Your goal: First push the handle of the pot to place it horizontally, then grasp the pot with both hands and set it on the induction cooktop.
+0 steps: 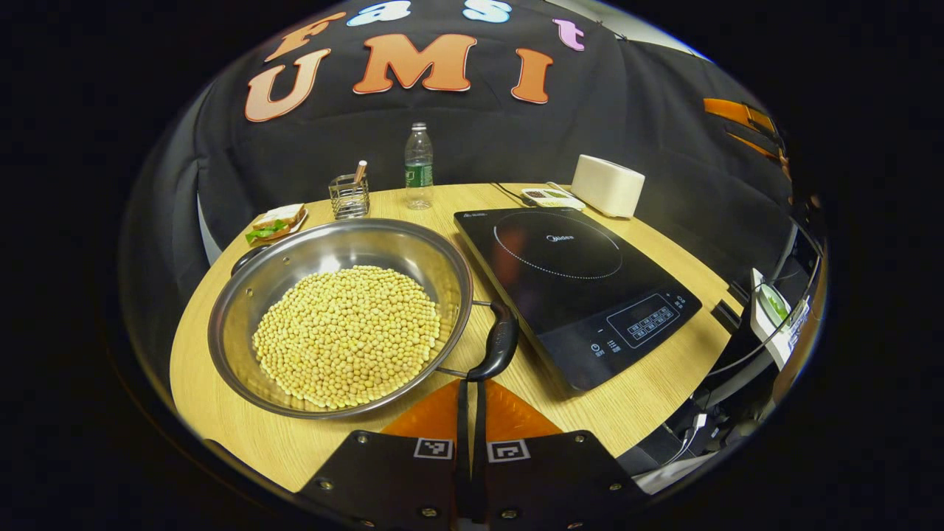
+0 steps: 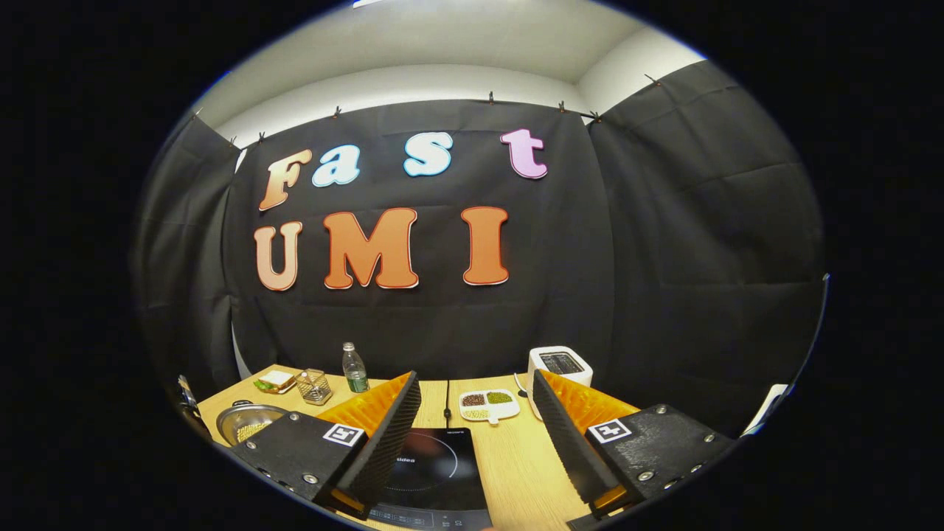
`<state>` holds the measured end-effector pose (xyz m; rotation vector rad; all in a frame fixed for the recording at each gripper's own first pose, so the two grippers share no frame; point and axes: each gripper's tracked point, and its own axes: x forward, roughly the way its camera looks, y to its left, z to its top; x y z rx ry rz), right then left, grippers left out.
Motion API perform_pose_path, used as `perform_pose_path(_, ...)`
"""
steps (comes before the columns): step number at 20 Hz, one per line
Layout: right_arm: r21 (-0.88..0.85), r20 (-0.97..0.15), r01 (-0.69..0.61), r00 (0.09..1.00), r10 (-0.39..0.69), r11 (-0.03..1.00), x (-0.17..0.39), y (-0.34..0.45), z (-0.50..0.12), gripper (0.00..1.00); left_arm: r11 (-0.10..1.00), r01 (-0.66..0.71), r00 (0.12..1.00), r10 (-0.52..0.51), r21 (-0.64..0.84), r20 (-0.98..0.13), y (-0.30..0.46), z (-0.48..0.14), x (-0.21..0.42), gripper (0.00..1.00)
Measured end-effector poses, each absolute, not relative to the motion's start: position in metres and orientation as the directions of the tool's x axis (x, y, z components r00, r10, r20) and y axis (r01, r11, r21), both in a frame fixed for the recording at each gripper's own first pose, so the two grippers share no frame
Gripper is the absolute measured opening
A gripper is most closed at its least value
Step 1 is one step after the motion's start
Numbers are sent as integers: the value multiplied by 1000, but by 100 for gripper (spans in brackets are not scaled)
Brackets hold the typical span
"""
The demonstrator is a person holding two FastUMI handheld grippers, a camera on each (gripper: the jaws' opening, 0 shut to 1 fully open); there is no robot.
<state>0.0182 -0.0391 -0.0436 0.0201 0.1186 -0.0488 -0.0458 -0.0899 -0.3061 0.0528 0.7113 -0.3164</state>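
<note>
A steel pot [image 1: 324, 247] full of soybeans [image 1: 346, 335] sits on the wooden table left of the black induction cooktop [image 1: 575, 287]. Its black side handle [image 1: 500, 341] points toward the cooktop's near left edge; a second handle [image 1: 247, 258] peeks out at the far rim. My left gripper [image 1: 470, 387] is shut with nothing between its fingers, tips right at the near end of the black handle. My right gripper [image 2: 475, 377] stands open, raised over the cooktop [image 2: 435, 464], with the pot [image 2: 247, 424] far off to its left.
Along the table's back stand a water bottle [image 1: 418, 166], a wire holder [image 1: 348, 195], a sandwich on a plate [image 1: 276, 223], a white toaster [image 1: 608, 184] and a divided dish of beans [image 1: 549, 198]. The table's rounded front edge is near the pot.
</note>
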Motion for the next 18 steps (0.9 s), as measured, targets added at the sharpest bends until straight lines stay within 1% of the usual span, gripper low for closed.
perform_pose_path(3, 20, -123, 52, 991, -49, 998, 20, -43, -47, 95, 952, 302, 713, -262, -53, -650, -96, -308, -36, 2)
perform_pose_path(4, 18, -124, 55, 991, -53, 998, 22, -44, -47, 95, 951, 304, 712, -262, -50, -651, -98, -309, -33, 5)
perform_pose_path(5, 15, -126, 59, 990, -56, 998, 23, -46, -49, 95, 951, 305, 711, -262, -50, -652, -100, -309, -31, 2)
perform_pose_path(7, 13, -130, 65, 989, -63, 998, 24, -50, -52, 95, 951, 306, 708, -264, -53, -655, -103, -309, -27, 2)
perform_pose_path(12, 16, -137, 84, 987, -81, 996, 28, -61, -57, 95, 955, 288, 708, -265, -74, -655, -112, -310, -15, 2)
perform_pose_path(18, 23, -146, 109, 984, -105, 994, 37, -72, -63, 95, 955, 291, 711, -259, -62, -653, -121, -311, 4, 2)
